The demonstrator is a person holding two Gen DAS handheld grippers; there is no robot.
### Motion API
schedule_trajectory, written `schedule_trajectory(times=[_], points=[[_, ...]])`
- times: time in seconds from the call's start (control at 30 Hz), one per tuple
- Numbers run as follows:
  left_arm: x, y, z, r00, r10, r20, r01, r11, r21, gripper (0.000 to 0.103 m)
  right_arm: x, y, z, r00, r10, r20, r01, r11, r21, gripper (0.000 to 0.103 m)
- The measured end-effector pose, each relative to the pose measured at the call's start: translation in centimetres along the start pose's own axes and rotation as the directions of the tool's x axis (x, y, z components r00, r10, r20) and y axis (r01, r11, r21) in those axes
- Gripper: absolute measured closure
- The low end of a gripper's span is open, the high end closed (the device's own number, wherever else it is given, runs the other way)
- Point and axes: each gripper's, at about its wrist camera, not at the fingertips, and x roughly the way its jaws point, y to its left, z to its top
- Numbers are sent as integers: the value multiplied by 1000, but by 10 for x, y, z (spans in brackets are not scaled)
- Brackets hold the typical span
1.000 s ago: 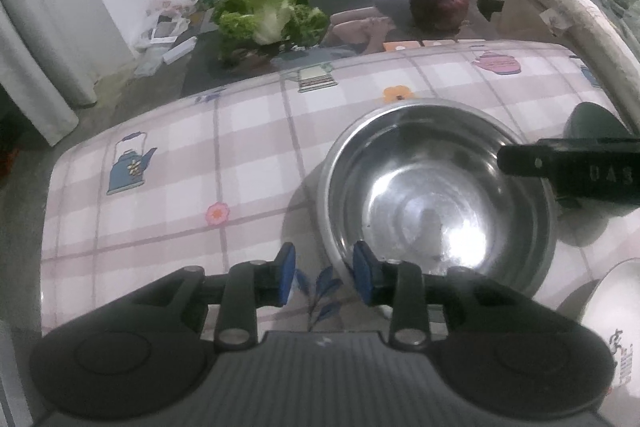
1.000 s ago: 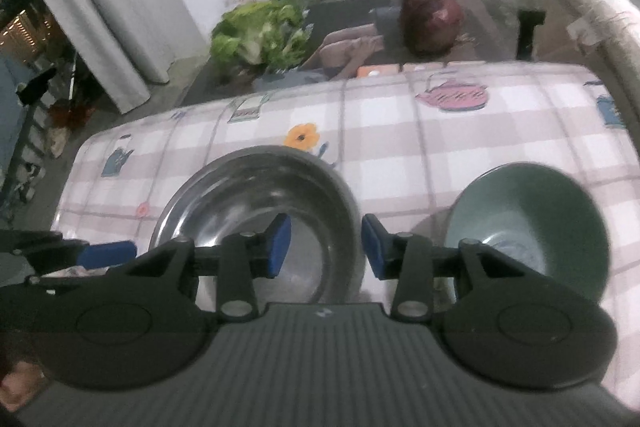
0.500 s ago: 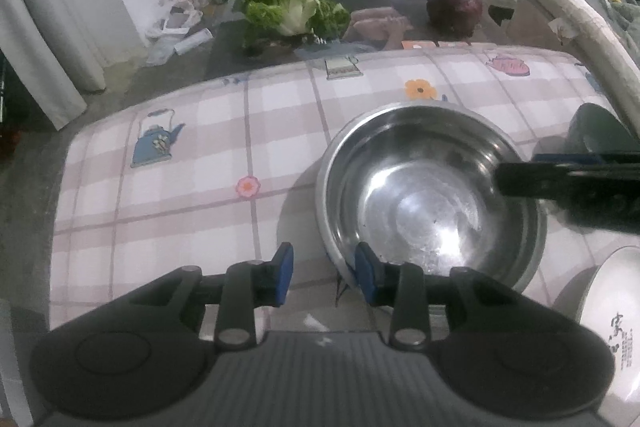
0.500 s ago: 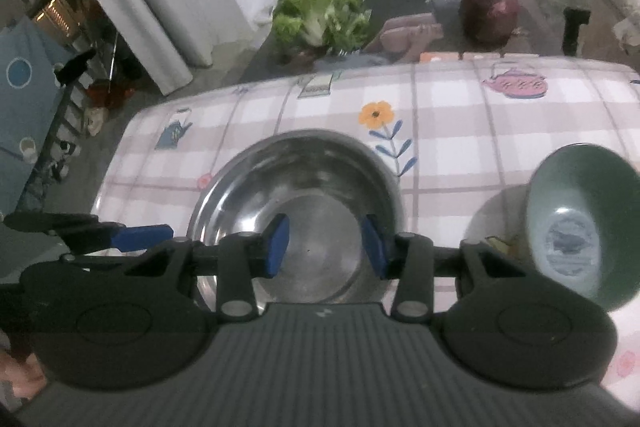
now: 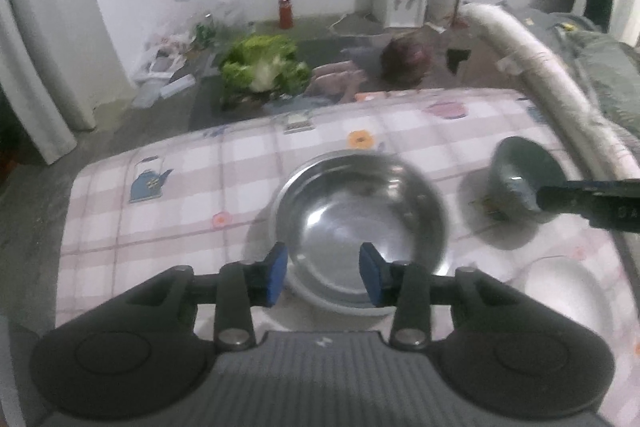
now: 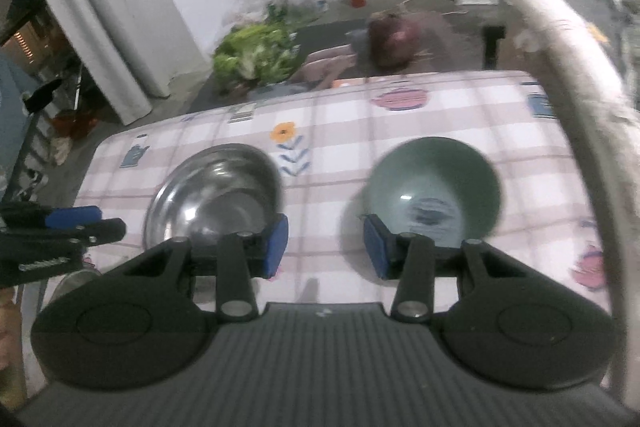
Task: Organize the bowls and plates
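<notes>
Left gripper [image 5: 323, 274]: jaws opening, nothing between them, above the steel bowl [image 5: 360, 223].
Right gripper [image 6: 325, 247]: jaws apart, empty, beside the green bowl [image 6: 434, 183].

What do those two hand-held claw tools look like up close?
Both match. The left gripper and right gripper each have two black jointed fingers with silver pivot pins, blue pads at the tips, rounded black shoulders and a grey ribbed body. No cables show.
</notes>
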Motion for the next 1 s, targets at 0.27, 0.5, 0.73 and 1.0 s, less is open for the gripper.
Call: schedule_trajectory(times=[0.27, 0.5, 0.73, 1.0], points=[[-5, -58, 11, 993, -119, 21, 117, 992, 51, 44, -36, -50, -12, 996, -78, 38, 76, 995, 58, 62], [18, -93, 28, 983, -177, 46, 177, 984, 8, 39, -37, -91, -12, 993, -104, 55, 98, 989, 109, 61], [55, -121, 45, 983, -182, -5, 182, 983, -10, 49, -8, -117, -1, 994, -90, 53, 81, 984, 159, 60], [91, -144, 52, 980, -184, -78, 183, 983, -18, 72, 31, -131, 6, 999, -47, 28, 41, 980, 195, 62]])
